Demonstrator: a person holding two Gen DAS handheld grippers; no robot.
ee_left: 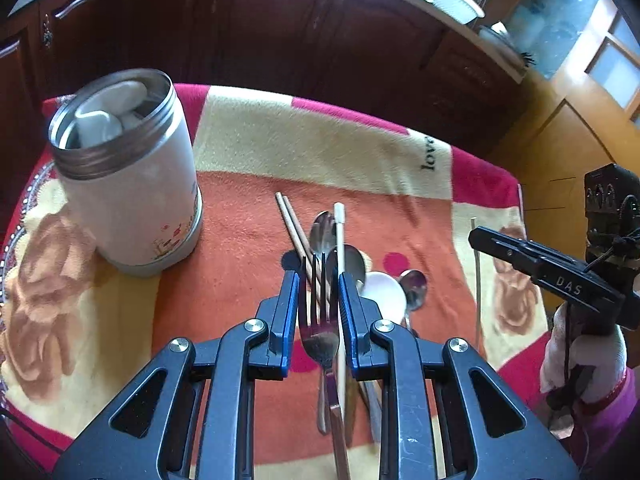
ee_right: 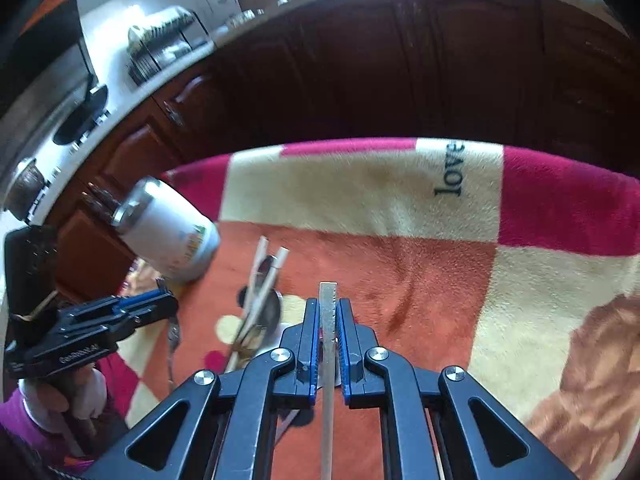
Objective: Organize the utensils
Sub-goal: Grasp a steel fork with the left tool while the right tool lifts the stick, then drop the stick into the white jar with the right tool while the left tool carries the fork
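A desk covered by a patterned blanket (ee_left: 248,136) in red, cream and orange is seen from both wrist views. In the left wrist view, the left claw (ee_left: 319,280) is held low over a pile of utensils, its blue-padded fingers (ee_left: 289,312) parted, with a metal fork (ee_left: 318,332) lying between them; whether the pads touch the fork cannot be told. Around the fork, a pair of wooden chopsticks (ee_left: 290,224), a white-tipped stick (ee_left: 340,248), two metal spoons (ee_left: 325,232) and a white spoon (ee_left: 386,292) are heaped on the orange patch of the blanket. A white steel-rimmed canister (ee_left: 132,184) is stood upright to the left of the pile, well apart from it, with white objects seen inside its mouth. In the right wrist view, the right claw (ee_right: 328,316) is pinched on a thin, flat pale stick (ee_right: 327,300), whose end is seen projecting just beyond the fingertips, above the blanket and to the right of the pile. A single chopstick (ee_left: 477,272) is seen near the blanket's right edge.
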